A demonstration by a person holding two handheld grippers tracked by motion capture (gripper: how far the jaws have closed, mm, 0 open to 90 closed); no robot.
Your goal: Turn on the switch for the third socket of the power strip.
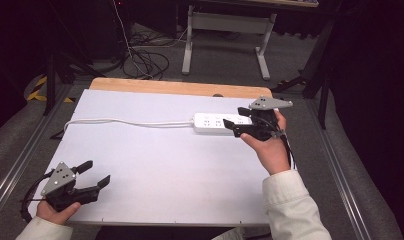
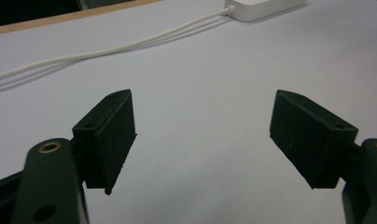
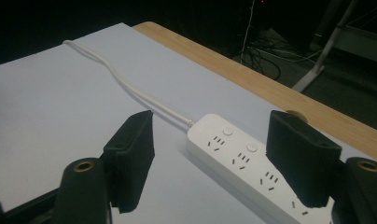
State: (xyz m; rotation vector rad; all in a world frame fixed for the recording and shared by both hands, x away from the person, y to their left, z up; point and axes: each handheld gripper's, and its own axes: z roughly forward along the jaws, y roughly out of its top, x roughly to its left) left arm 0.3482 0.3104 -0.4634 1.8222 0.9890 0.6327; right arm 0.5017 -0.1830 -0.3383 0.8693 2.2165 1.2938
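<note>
Your right gripper (image 1: 237,121) hovers released above the smooth white plastic power strip (image 1: 215,123) near the table's far edge; no readable lettering. Your left gripper (image 1: 92,175) gapes, holding nothing.

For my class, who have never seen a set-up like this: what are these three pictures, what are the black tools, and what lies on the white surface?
A person sits at a table covered in white and holds a hand-held gripper in each hand; no robot arm is involved. The high view looks down from above the person. There the left gripper rests near the front left corner, and the right gripper hovers at a white power strip. The other two pictures come from cameras riding on each gripper, looking out between its own two black jaws. The strip's white cable trails away to the left edge. Both grippers stand open with nothing between the jaws, so nothing is held.
</note>
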